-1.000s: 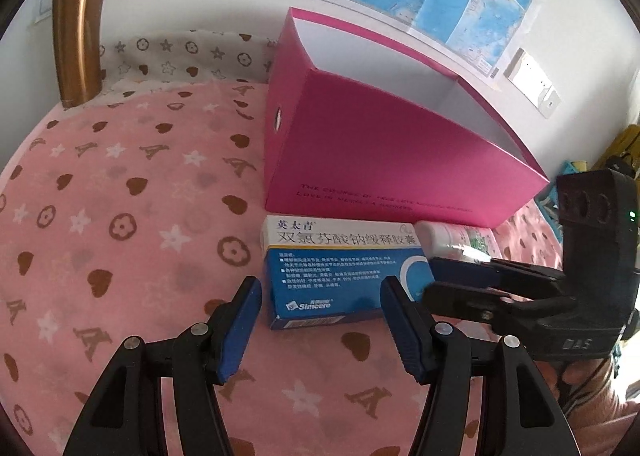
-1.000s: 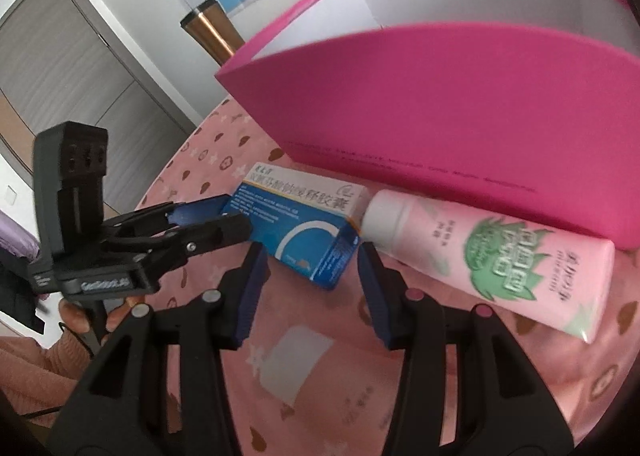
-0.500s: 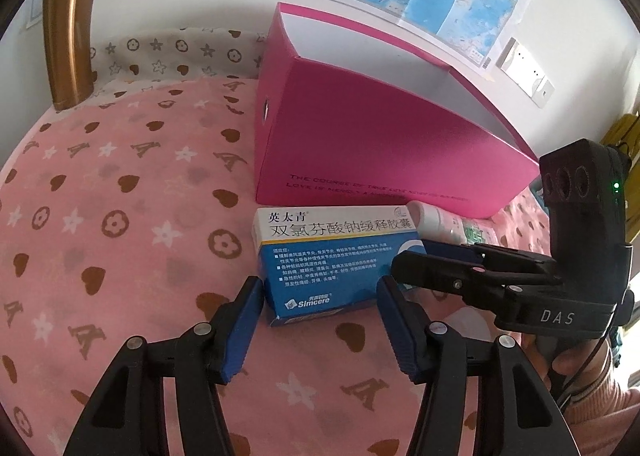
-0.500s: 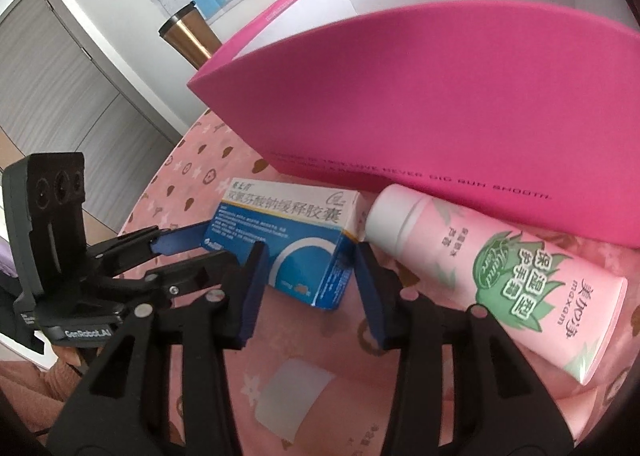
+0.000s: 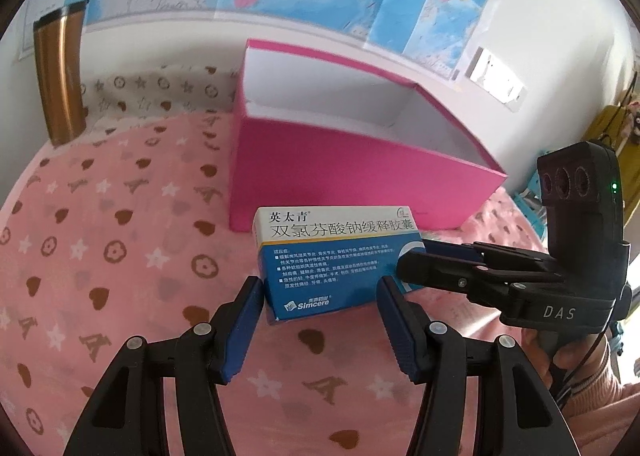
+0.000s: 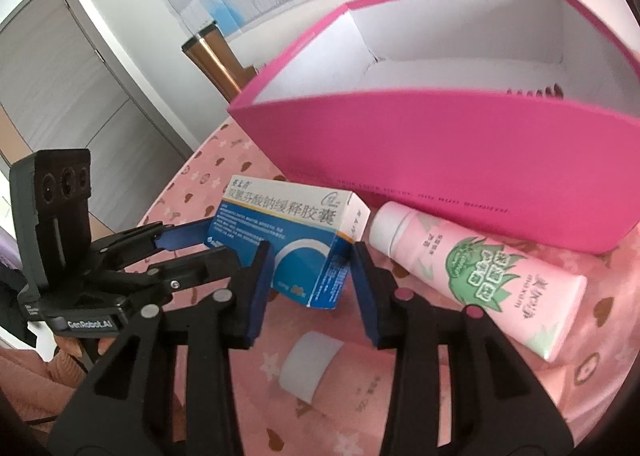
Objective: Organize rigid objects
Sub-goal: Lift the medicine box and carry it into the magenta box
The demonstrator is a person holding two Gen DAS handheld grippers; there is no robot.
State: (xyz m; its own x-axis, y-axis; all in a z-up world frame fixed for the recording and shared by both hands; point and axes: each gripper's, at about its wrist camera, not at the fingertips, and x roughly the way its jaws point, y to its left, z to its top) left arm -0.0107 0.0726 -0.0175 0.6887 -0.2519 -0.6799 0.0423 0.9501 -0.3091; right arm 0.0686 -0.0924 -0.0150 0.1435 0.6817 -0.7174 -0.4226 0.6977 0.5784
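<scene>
pink storage box (image 5: 352,172): open-topped, on pink cloth (image 5: 120,240) | tube (image 6: 476,276): lying just before box, long axis along its wall, cap toward medicine carton | medicine carton (image 5: 338,256): lifted, tilted, long axis crosswise | left gripper (image 5: 320,324): jaws clamping carton ends | right gripper (image 6: 310,276): jaws clamping carton's narrow sides.

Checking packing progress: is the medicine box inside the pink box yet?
Out. The medicine box sits in front of the pink box, beside the tube.
</scene>
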